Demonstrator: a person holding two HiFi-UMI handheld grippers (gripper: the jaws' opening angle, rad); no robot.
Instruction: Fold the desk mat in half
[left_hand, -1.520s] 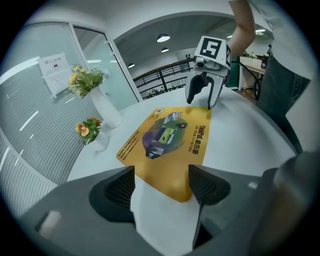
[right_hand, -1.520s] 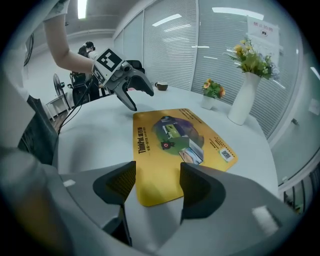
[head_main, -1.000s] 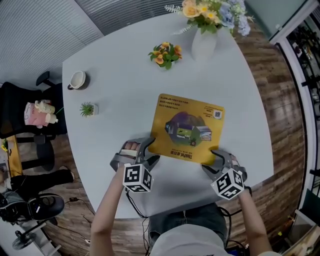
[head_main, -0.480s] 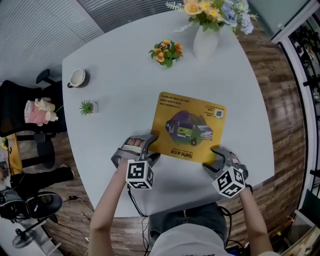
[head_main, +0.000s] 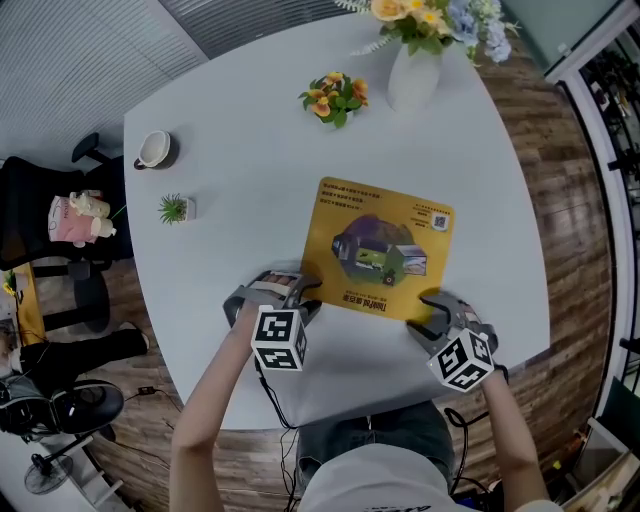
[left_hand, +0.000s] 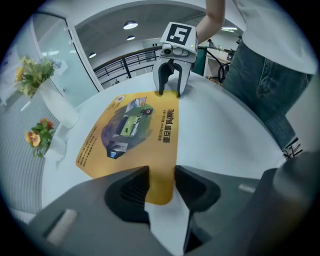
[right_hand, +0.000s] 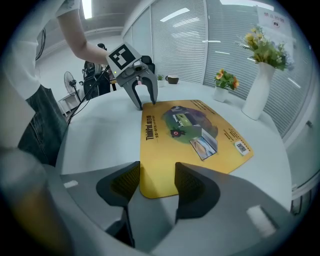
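A yellow desk mat (head_main: 380, 250) with a printed picture lies flat on the white round table (head_main: 240, 150). My left gripper (head_main: 300, 293) is at the mat's near left corner. My right gripper (head_main: 432, 310) is at its near right corner. In the left gripper view the mat (left_hand: 135, 125) runs away from my left gripper (left_hand: 161, 187), whose open jaws stand on either side of the corner; the right gripper (left_hand: 169, 92) shows at the far corner. In the right gripper view the mat (right_hand: 190, 130) has its corner between the open jaws of my right gripper (right_hand: 157, 185), and the left gripper (right_hand: 145, 104) is opposite.
A white vase of flowers (head_main: 412, 75) and a small orange flower bunch (head_main: 333, 100) stand at the table's far side. A cup (head_main: 155, 150) and a tiny potted plant (head_main: 175, 211) are at the left. A black chair (head_main: 40, 215) carrying a pink toy stands beyond the left edge.
Both grippers have edged slightly forward onto the mat's near corners. The mat still lies flat, and the whole view has shifted a little.
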